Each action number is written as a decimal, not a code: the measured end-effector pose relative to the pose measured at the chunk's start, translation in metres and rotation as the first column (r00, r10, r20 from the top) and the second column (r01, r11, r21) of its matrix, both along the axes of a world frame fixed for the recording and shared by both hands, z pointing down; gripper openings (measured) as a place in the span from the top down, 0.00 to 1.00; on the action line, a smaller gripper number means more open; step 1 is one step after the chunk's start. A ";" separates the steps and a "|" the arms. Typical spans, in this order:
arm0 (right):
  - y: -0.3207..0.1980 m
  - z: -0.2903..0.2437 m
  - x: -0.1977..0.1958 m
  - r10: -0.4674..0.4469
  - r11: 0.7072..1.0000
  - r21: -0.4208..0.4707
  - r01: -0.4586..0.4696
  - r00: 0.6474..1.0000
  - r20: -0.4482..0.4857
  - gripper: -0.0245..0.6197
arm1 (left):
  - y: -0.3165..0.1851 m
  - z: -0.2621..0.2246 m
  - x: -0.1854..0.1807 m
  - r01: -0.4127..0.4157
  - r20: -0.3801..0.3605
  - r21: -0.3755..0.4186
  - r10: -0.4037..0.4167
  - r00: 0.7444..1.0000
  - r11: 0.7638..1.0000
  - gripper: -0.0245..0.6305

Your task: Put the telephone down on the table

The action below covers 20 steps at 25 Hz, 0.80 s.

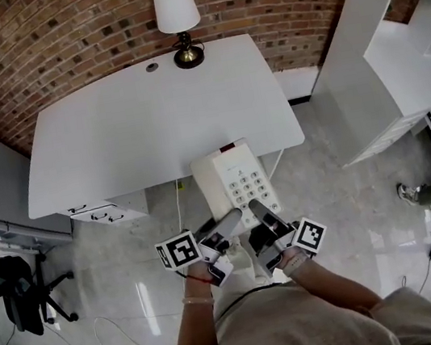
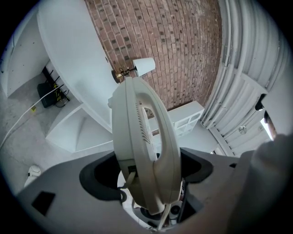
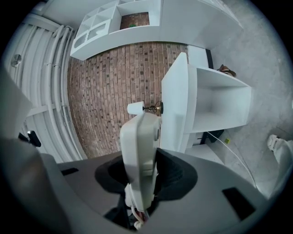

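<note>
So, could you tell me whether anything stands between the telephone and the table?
Nothing visible does. The telephone, held by the left gripper and right gripper, is at the near edge of the table; the top ahead is bare, and the lamp stands at its far edge.

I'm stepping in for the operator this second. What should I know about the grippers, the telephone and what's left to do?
Left gripper: shut on the telephone, at its near left, handset side.
Right gripper: shut on the telephone's near right side.
Telephone: held in the air, keypad up, at the near edge of the table, not set down.
Lamp: stands at the table's far edge.
Done: both grippers have a hold.
Left: bring the telephone over the table, lower it flat, open both grippers.
</note>
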State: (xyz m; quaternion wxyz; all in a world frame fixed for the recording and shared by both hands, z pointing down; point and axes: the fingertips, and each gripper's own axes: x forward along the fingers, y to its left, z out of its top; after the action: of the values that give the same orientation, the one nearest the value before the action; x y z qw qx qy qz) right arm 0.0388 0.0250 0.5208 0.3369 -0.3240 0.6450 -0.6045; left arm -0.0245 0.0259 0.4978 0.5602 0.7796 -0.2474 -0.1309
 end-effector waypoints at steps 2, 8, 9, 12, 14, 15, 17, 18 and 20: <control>-0.014 0.002 -0.002 0.010 1.000 -0.009 -0.010 1.000 0.001 0.74 | -0.015 0.001 -0.002 -0.010 0.001 -0.004 0.010 1.000 1.000 0.39; -0.056 0.005 -0.005 0.044 0.999 -0.031 -0.044 0.999 -0.002 0.74 | -0.060 0.005 -0.004 -0.049 -0.001 -0.026 0.049 0.999 0.998 0.39; -0.062 0.005 -0.005 0.050 0.998 -0.033 -0.050 0.999 -0.002 0.74 | -0.067 0.006 -0.005 -0.056 0.000 -0.028 0.056 0.998 0.998 0.39; -0.082 0.007 -0.010 0.067 0.997 -0.038 -0.067 0.998 -0.006 0.74 | -0.088 0.008 -0.010 -0.081 0.001 -0.036 0.081 0.997 0.996 0.39; -0.095 0.009 -0.015 0.078 0.996 -0.044 -0.079 0.997 -0.013 0.74 | -0.102 0.010 -0.015 -0.095 -0.002 -0.044 0.095 0.996 0.995 0.39; -0.101 0.011 -0.016 0.085 0.995 -0.048 -0.086 0.996 -0.017 0.74 | -0.109 0.011 -0.017 -0.101 -0.005 -0.048 0.101 0.995 0.994 0.39; -0.111 0.013 -0.017 0.100 0.994 -0.053 -0.101 0.995 -0.022 0.74 | -0.120 0.014 -0.017 -0.115 -0.008 -0.054 0.115 0.993 0.992 0.39; -0.116 0.014 -0.016 0.108 0.993 -0.055 -0.109 0.994 -0.021 0.74 | -0.125 0.015 -0.016 -0.123 -0.010 -0.057 0.123 0.992 0.991 0.39; -0.122 0.016 -0.015 0.125 0.990 -0.060 -0.126 0.992 -0.019 0.74 | -0.132 0.018 -0.015 -0.140 -0.015 -0.061 0.140 0.990 0.988 0.39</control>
State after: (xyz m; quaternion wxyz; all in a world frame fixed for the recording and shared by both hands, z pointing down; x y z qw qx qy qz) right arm 0.0238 -0.0965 0.5365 0.3591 -0.3786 0.6073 -0.5991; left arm -0.0390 -0.1063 0.5161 0.5931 0.7767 -0.1931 -0.0877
